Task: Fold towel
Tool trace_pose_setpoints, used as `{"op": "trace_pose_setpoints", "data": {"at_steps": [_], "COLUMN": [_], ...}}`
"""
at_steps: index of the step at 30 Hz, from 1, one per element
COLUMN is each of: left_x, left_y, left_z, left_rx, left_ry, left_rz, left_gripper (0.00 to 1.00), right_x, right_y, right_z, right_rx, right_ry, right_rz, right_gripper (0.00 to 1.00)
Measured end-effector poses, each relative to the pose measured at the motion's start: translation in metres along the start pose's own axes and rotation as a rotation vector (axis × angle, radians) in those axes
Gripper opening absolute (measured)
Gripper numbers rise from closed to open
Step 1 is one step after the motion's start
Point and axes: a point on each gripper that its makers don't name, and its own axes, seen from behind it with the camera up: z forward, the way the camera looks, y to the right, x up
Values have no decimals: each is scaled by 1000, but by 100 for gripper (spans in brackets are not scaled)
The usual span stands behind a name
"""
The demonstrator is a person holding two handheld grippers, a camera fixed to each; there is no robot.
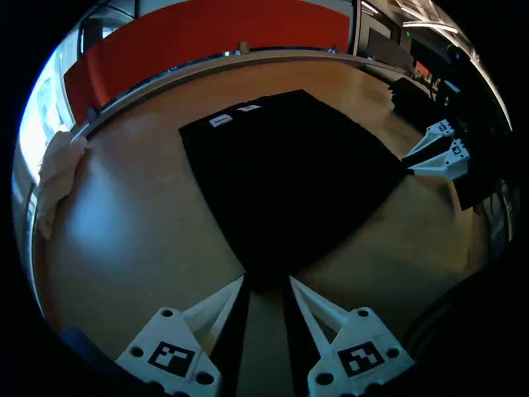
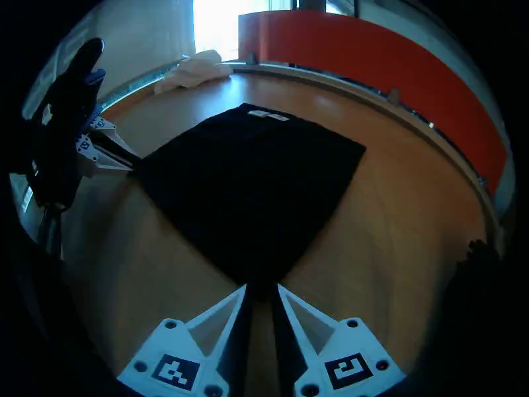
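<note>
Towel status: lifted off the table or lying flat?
Lying flat: the black towel rests spread on the wooden table, with its visible edges down.

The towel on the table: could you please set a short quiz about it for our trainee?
1. True or false: the black towel lies flat on the wooden table.
2. Multiple choice: where do the tips of the left gripper sit? A) at a corner of the towel; B) at the middle of the towel; C) off the table altogether.
3. Fill in: the right gripper is at another ___ of the towel.
Key: 1 true; 2 A; 3 corner.
</note>
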Motion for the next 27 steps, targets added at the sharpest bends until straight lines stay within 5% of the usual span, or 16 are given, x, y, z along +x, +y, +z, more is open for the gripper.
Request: {"op": "trace_pose_setpoints", "data": {"at_steps": [11,17,27], "left_x": [5,5,5], "left_y": [-1,0,-1], "left_z": [-2,-3,-1], "left_rx": [20,23,22], "left_ry": [9,11,-19], "left_rz": [-22,-44,-7], "left_gripper": [6,5,4], "right_x": [0,3,3], "right_y": [1,1,1], "right_z": [-1,-3,-3], "right_rx": [-15,-17,-11], "right_ry": [-1,8,1], "right_rz": [2,10,-4], "right_gripper": [13,13,13]}}
